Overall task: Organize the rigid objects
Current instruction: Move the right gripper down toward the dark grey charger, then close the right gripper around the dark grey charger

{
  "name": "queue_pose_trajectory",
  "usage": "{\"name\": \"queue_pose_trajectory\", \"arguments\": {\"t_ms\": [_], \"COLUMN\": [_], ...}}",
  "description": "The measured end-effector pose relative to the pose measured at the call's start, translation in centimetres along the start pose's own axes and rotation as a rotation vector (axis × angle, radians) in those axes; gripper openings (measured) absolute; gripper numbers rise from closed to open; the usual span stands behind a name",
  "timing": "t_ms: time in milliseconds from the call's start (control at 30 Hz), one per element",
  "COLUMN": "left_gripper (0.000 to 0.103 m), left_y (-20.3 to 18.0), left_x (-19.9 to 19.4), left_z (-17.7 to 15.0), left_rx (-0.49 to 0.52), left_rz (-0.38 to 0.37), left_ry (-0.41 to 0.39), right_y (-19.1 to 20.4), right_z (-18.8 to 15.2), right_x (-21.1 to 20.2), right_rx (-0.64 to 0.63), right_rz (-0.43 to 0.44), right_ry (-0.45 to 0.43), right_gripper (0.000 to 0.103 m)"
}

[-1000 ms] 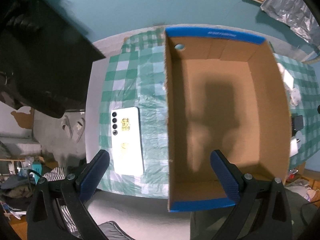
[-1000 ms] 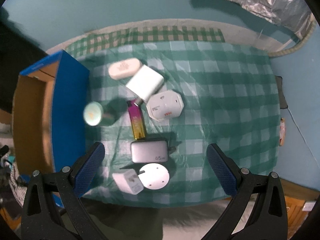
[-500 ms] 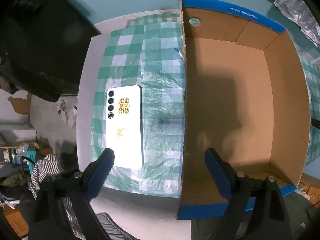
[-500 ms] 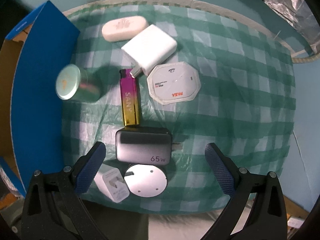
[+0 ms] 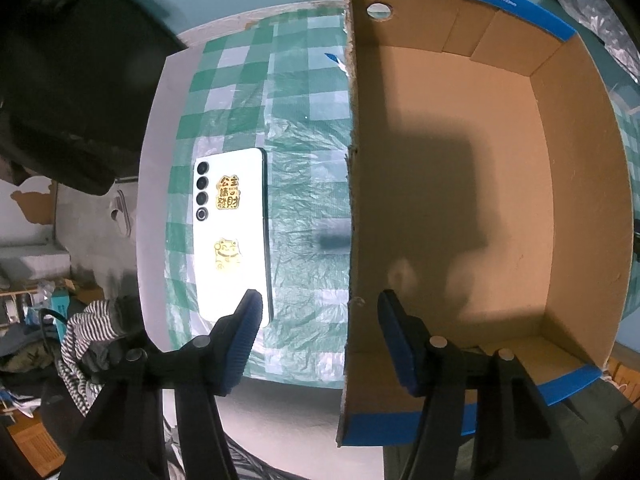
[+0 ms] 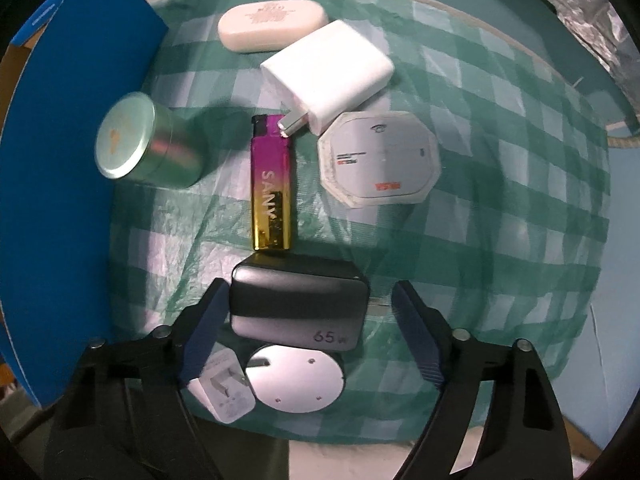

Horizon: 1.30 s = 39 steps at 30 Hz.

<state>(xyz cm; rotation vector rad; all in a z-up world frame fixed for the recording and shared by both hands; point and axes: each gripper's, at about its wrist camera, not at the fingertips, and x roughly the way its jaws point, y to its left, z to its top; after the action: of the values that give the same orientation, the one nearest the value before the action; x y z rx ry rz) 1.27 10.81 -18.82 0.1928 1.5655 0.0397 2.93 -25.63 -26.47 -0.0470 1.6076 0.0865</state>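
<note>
In the left wrist view my left gripper [image 5: 320, 336] is open and straddles the near left wall of an empty cardboard box [image 5: 354, 200] with blue rims. A white phone [image 5: 230, 236] lies face down left of the box, its lower end by my left finger. In the right wrist view my right gripper [image 6: 310, 332] is open and low over a dark grey 65 W charger [image 6: 300, 306], which sits between the fingers, closer to the left one. Beyond it lie a purple-gold lighter [image 6: 271, 184], a green tin [image 6: 144, 142], a white charger [image 6: 328, 74], an octagonal white device [image 6: 380, 158] and a white oval case [image 6: 272, 24].
A small white plug [image 6: 224, 388] and a silver round disc [image 6: 296, 378] lie under my right gripper near the table's front edge. The box's blue outer wall [image 6: 72, 184] stands at the left of the right wrist view. A green checked cloth [image 6: 500, 220] covers the table.
My left gripper has moved left and lower, and its fingers have narrowed around the box wall. My right gripper has come down toward the dark charger and its fingers have narrowed.
</note>
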Motion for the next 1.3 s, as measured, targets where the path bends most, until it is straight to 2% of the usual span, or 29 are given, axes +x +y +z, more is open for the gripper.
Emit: {"name": "queue_pose_trajectory", "arguments": {"t_ms": [67, 167, 233, 400, 533, 767, 933, 1100, 1200, 1300], "left_gripper": [0.060, 0.051, 0.044, 0.025, 0.017, 0.017, 0.017, 0.017, 0.017, 0.017], "left_y": [0.0, -0.1, -0.1, 0.0, -0.1, -0.2, -0.2, -0.1, -0.3, -0.6], "left_x": [0.0, -0.1, 0.0, 0.1, 0.2, 0.3, 0.3, 0.2, 0.2, 0.2], "left_z": [0.0, 0.1, 0.2, 0.1, 0.0, -0.5, -0.5, -0.5, -0.5, -0.5], "left_rx": [0.000, -0.008, -0.012, -0.015, -0.007, 0.006, 0.004, 0.008, 0.015, 0.025], "left_rz": [-0.004, -0.020, -0.033, -0.051, -0.070, -0.063, -0.064, -0.063, -0.065, -0.063], "left_ry": [-0.005, -0.005, -0.001, 0.009, 0.014, 0.030, 0.030, 0.025, 0.022, 0.025], "right_y": [0.5, 1.4, 2.3, 2.0, -0.2, -4.0, -5.5, -8.3, -8.6, -8.5], "right_z": [0.5, 1.0, 0.7, 0.9, 0.6, 1.8, 3.1, 4.3, 5.6, 5.9], "right_x": [0.2, 0.8, 1.6, 2.2, 1.4, 1.4, 1.3, 1.4, 1.2, 0.9], "right_rx": [-0.016, -0.029, -0.020, 0.007, 0.059, 0.253, 0.323, 0.473, 0.449, 0.352], "right_rz": [-0.019, -0.029, -0.013, 0.000, 0.005, 0.028, 0.023, 0.074, 0.109, 0.112], "right_ry": [-0.003, 0.000, 0.001, -0.005, -0.007, 0.006, 0.011, 0.011, 0.007, 0.000], "right_gripper": [0.081, 0.077, 0.071, 0.071, 0.070, 0.070, 0.070, 0.071, 0.072, 0.073]}}
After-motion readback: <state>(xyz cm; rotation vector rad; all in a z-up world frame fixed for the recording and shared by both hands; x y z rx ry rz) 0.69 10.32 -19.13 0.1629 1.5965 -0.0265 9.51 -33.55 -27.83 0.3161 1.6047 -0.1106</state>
